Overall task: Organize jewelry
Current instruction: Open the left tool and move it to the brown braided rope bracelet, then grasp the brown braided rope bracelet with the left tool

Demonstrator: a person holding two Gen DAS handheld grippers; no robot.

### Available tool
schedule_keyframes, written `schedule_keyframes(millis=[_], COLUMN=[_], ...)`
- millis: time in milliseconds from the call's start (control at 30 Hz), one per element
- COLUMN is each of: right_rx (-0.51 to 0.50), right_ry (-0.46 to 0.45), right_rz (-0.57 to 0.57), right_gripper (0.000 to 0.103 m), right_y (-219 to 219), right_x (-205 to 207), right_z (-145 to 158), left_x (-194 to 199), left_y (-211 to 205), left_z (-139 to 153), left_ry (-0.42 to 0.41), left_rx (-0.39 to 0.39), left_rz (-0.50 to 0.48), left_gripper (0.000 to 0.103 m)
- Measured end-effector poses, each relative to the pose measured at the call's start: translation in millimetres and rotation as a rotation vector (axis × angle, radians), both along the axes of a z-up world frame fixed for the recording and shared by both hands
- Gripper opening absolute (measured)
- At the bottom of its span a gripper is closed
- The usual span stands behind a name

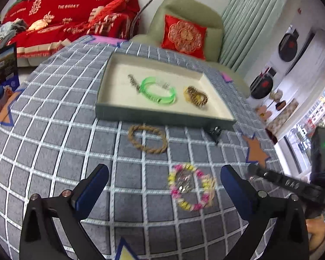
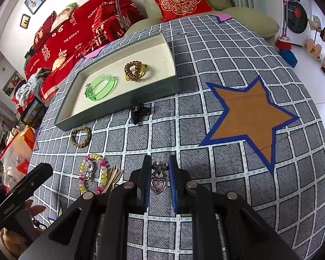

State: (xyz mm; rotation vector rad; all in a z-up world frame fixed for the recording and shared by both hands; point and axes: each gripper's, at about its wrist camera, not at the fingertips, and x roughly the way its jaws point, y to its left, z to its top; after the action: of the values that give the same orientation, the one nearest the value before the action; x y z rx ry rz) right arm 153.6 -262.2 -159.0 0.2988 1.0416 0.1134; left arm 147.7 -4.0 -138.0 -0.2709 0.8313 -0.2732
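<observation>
A grey-green tray [image 1: 162,116] [image 2: 119,106] with a cream lining holds a green bangle [image 1: 159,90] [image 2: 103,86], a brown and yellow coil band [image 1: 196,96] [image 2: 135,69] and a small metal chain [image 1: 133,82]. In front of it on the checked cloth lie a rope bracelet [image 1: 147,138] [image 2: 81,136], a black clip [image 1: 215,132] [image 2: 138,110] and a pink and yellow bead bracelet [image 1: 190,187] [image 2: 93,174]. My left gripper [image 1: 164,179] is open, just short of the bead bracelet. My right gripper [image 2: 160,173] is shut on a heart pendant [image 2: 159,181].
The grey checked cloth [image 2: 205,49] has an orange star patch [image 2: 249,114] [image 1: 255,151] at the right. A green armchair with a red cushion [image 1: 184,35] and a sofa under a red blanket [image 1: 65,15] stand behind. Boxes and bags [image 2: 19,149] lie at the left.
</observation>
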Motion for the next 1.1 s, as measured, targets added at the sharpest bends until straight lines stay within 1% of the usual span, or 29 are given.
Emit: schedule_keyframes(millis=[67,133,200,267,367,433,500,600,733,800,900,933,967,1033,1067,1100], right_rx=[-0.001,0.002,0.002,-0.001,0.004,-0.002,-0.005,-0.006,-0.003,-0.001,-0.002,-0.002,0.0,0.001,0.002,0.002], right_ry=[0.0,0.0,-0.003,-0.007,-0.007,-0.008,-0.01,-0.012,-0.012,-0.01,-0.007,-0.006,-0.004,-0.002,-0.002,-0.002], right_rz=[0.001,-0.002,-0.003,-0.004,-0.004,0.0,0.004,0.008,0.007,0.006,0.008,0.007,0.007,0.006,0.006,0.006], right_gripper=[0.017,0.017,0.017,0.017,0.017,0.017,0.017,0.017,0.017,0.017,0.017,0.017,0.017,0.017,0.017,0.017], right_y=[-0.4,-1.0,-1.5,-1.6,-1.7,-1.2,-0.5,-0.6,-1.3,-1.4,-0.2,-0.5,-0.3,-0.3,-0.2,-0.2], right_x=[0.2,-0.8,-1.8,-1.9,-0.2,-0.2,0.0,1.0,2.7,3.0,3.6,3.5,3.9,4.5,4.7,4.8], right_z=[-0.1,0.5,1.9,2.7,2.2,2.3,2.8,3.7,4.2,3.5,1.7,1.3,0.7,0.1,0.1,0.1], left_x=[9.1,21.6,35.4,50.4,78.2,94.8,107.2,127.7,147.8,158.1,173.0,177.6,179.2,182.8,181.3,183.0], left_y=[-7.2,-14.6,-18.8,-22.7,-28.0,-27.0,-27.0,-30.6,-33.3,-31.2,-32.1,-34.6,-36.6,-40.2,-39.7,-41.5], left_z=[-3.0,-8.8,-17.1,-26.9,-51.3,-68.3,-77.0,-95.8,-116.5,-124.5,-132.6,-139.2,-139.0,-148.8,-148.3,-150.0], left_ry=[-0.021,-0.03,0.002,0.024,0.099,0.123,0.131,0.153,0.145,0.145,0.14,0.143,0.149,0.165,0.153,0.146], left_rx=[0.037,0.104,0.142,0.133,0.121,0.089,0.097,0.138,0.214,0.223,0.283,0.304,0.307,0.291,0.293,0.296], left_rz=[0.025,0.072,0.105,0.1,0.089,0.123,0.153,0.153,0.171,0.151,0.136,0.127,0.118,0.1,0.099,0.084], left_gripper=[0.103,0.103,0.103,0.103,0.103,0.103,0.103,0.103,0.103,0.103,0.103,0.103,0.103,0.103,0.103,0.1])
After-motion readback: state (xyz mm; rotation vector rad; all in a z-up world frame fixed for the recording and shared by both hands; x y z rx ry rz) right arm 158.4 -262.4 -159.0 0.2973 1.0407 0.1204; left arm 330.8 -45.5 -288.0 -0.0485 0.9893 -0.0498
